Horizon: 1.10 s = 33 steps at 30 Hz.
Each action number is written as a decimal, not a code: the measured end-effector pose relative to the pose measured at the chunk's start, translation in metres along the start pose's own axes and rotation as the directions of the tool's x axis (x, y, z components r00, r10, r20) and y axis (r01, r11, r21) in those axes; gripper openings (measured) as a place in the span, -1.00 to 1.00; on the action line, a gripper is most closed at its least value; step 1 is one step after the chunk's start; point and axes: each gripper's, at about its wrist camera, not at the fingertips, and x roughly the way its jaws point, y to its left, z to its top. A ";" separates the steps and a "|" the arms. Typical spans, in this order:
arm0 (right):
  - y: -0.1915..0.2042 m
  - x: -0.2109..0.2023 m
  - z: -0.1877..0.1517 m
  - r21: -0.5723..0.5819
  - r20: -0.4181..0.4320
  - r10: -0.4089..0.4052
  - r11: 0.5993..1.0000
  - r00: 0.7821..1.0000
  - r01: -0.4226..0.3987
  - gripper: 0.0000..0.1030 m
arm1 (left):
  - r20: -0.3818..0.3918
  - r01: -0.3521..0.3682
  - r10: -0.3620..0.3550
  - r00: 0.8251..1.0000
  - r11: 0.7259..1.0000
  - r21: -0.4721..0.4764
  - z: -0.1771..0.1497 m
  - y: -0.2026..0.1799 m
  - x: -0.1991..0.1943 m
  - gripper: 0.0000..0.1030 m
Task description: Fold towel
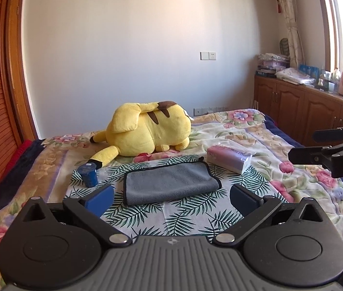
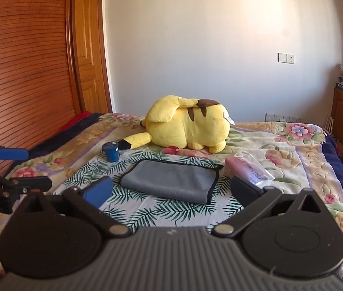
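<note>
A grey towel with black trim [image 1: 170, 181] lies folded into a rectangle on a leaf-print cloth [image 1: 171, 220] on the bed; it also shows in the right wrist view [image 2: 171, 180]. My left gripper [image 1: 171, 200] is open and empty, held just short of the towel's near edge. My right gripper [image 2: 171, 191] is open and empty, also in front of the towel. The right gripper shows at the right edge of the left wrist view [image 1: 304, 145], the left gripper at the left edge of the right wrist view [image 2: 29, 168]. Neither touches the towel.
A yellow plush toy [image 1: 147, 131] lies behind the towel. A blue cup [image 1: 89, 174] stands left of the towel, a pink tissue pack [image 1: 229, 157] right of it. A wooden wardrobe [image 2: 26, 60] is at the left, wooden cabinets [image 1: 304, 111] at the right.
</note>
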 end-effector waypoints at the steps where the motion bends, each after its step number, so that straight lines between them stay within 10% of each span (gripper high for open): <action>1: 0.001 -0.002 0.000 -0.001 0.002 -0.002 1.000 1.000 0.002 1.00 | 0.004 -0.003 0.003 1.000 1.000 -0.005 0.000 0.001 -0.001 0.69; 33: 0.033 -0.006 -0.080 0.035 -0.022 -0.038 0.999 0.999 0.039 1.00 | -0.029 -0.093 0.092 0.995 0.995 -0.034 -0.098 -0.005 0.000 0.69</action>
